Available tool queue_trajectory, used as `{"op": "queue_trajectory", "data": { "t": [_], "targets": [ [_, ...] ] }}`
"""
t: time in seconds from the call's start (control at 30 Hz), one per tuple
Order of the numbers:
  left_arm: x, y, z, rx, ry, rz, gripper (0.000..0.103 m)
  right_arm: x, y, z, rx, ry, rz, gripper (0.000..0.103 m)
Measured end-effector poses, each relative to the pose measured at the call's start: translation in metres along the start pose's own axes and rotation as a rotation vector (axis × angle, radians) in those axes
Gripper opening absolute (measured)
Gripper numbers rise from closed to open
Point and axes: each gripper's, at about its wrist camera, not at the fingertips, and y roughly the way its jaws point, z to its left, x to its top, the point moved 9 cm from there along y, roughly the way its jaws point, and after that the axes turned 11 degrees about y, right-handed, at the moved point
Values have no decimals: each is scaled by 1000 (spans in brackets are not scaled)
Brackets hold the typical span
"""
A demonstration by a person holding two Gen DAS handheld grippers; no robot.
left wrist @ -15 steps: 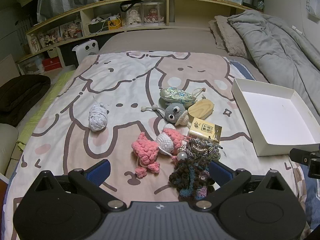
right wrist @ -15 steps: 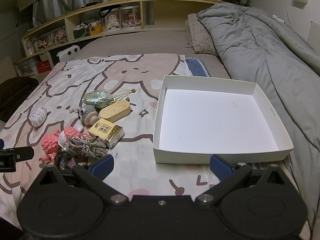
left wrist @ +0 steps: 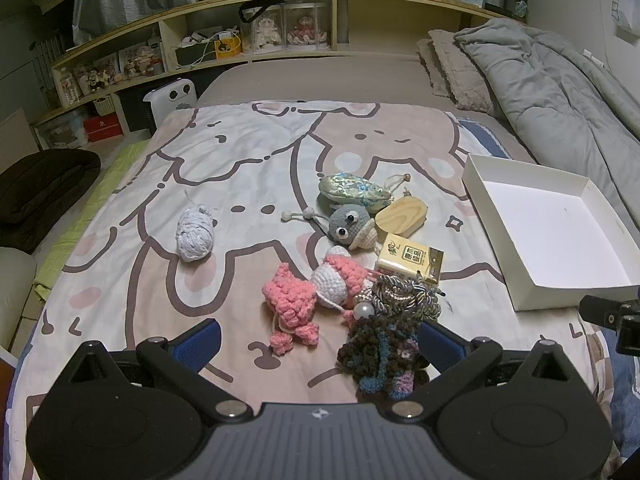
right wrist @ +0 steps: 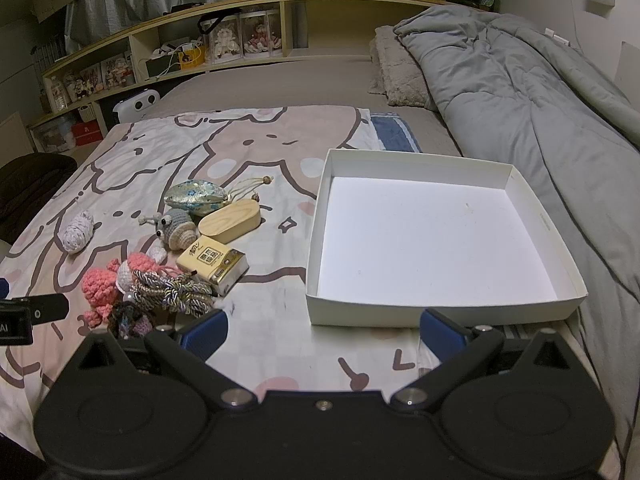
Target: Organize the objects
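Small objects lie in a cluster on the cartoon bedspread: a pink crochet toy, a brown-blue crochet piece, a braided cord bundle, a yellow box, a grey crochet snail, a wooden oval case, a brocade pouch and a pale yarn ball. An empty white tray lies to their right. My left gripper is open, just short of the pink toy and brown piece. My right gripper is open and empty in front of the tray's near wall.
A grey duvet and pillow lie along the right side of the bed. A shelf headboard with dolls and boxes runs behind. A dark cushion sits off the bed's left edge.
Both grippers have shifted very slightly; the objects and the tray have not moved.
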Motion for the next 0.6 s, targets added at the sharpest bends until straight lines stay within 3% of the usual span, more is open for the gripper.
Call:
{"op": "queue_trajectory", "data": {
  "t": [0.6],
  "targets": [
    [0, 0, 0, 3, -4, 2, 103, -3, 3, -1, -1, 0, 5, 103]
  ]
}}
